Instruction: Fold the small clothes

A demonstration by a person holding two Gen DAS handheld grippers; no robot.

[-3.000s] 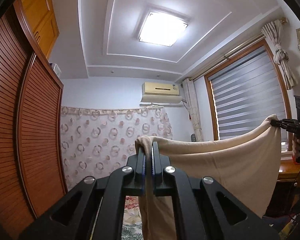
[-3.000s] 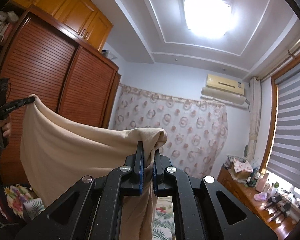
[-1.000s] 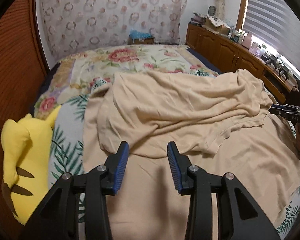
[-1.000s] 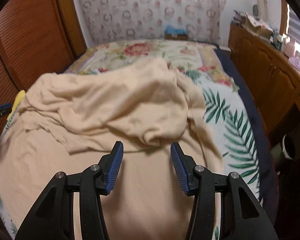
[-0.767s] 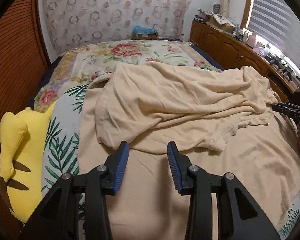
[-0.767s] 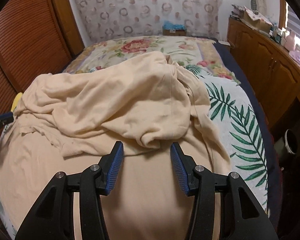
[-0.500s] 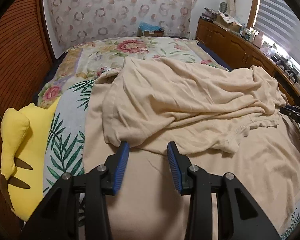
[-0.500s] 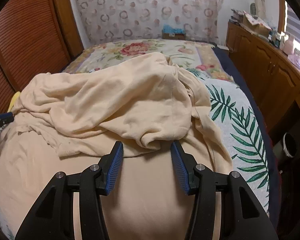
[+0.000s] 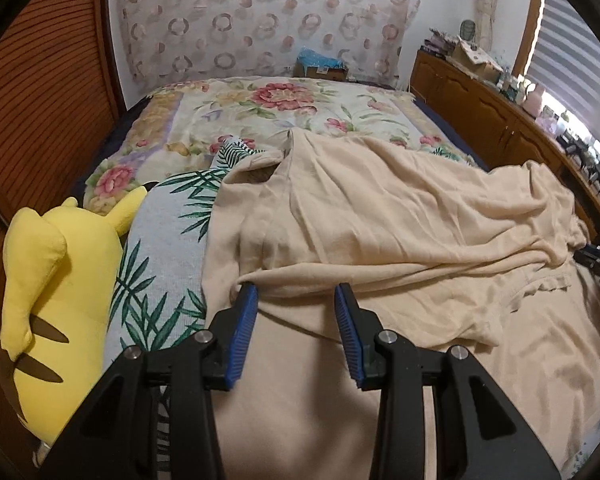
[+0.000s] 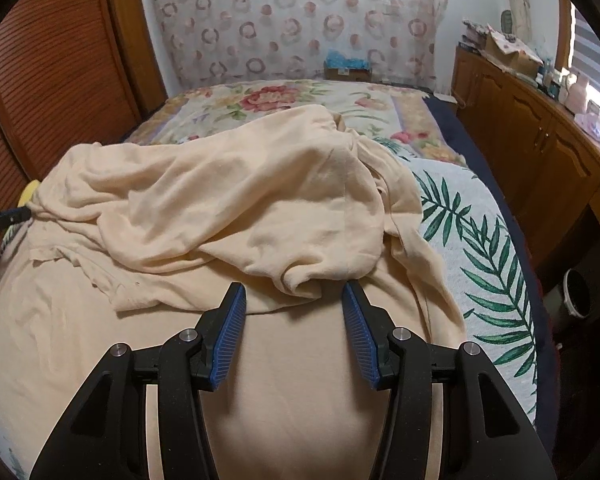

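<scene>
We have both pairs of jaws standing apart and empty over the cream-coloured, soft knit garment [image 9: 380, 232], which lies rumpled on the bed with its upper layer thrown back over the lower one. The left gripper [image 9: 296, 300] has the folded edge just ahead of its tips, one tip touching or nearly touching the cloth; the right gripper [image 10: 294, 298] has a bunched lobe of the same edge just ahead and between its jaws.

Our worry is that closing here would pinch only the loose top layer, or both layers at once, so the fold drags crooked. The bunched wrinkles ahead of the right jaws could also get pressed into the fold. To the left of the left jaws, the yellow plush toy [image 9: 56, 280] lies near the cloth and may snag a sweep that way.

We count one garment, one plush toy, two grippers.
</scene>
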